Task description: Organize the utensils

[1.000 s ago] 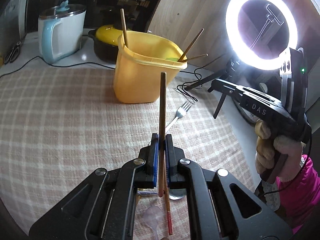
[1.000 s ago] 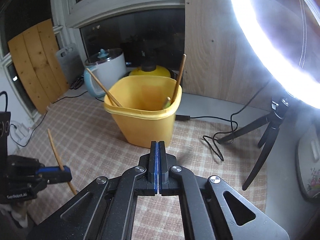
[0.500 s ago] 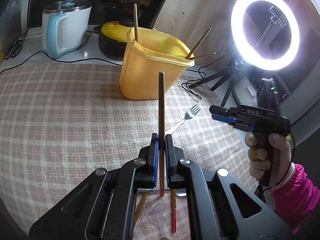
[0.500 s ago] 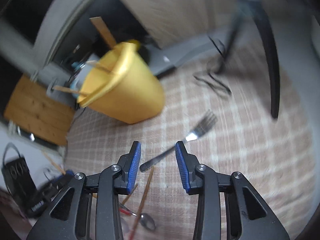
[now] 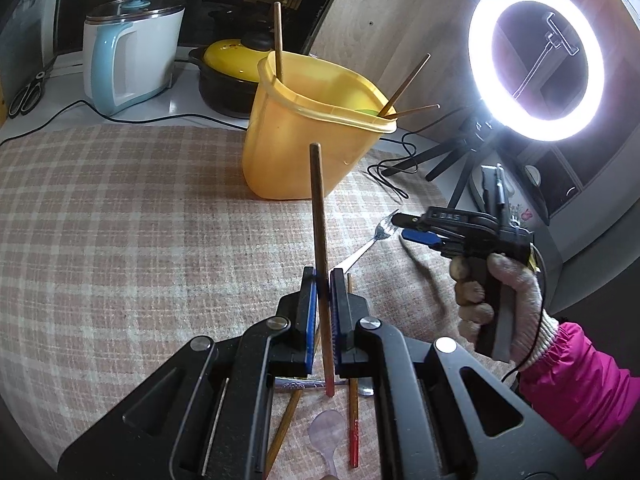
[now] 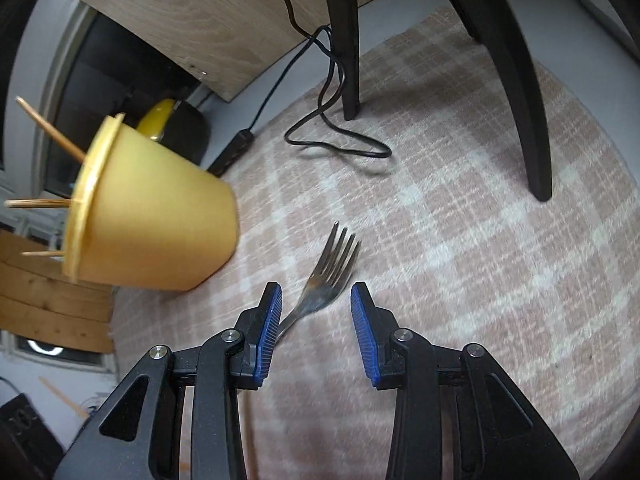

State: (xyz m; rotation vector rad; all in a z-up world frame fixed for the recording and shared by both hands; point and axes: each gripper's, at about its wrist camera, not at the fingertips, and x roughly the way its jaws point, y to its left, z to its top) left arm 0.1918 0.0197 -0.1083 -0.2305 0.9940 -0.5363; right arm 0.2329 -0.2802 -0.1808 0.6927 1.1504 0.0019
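Here a checked cloth [image 5: 120, 240] covers the table

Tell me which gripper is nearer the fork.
Right. The right gripper is open, its pads either side of the fork on the cloth, not yet pressing it. The left gripper sits back near the fork's handle end, shut on a chopstick.

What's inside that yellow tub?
Three wooden chopsticks lean out over the rim of the yellow tub, and something green peeks just above the far edge. Its wall hides whatever lies on the bottom.
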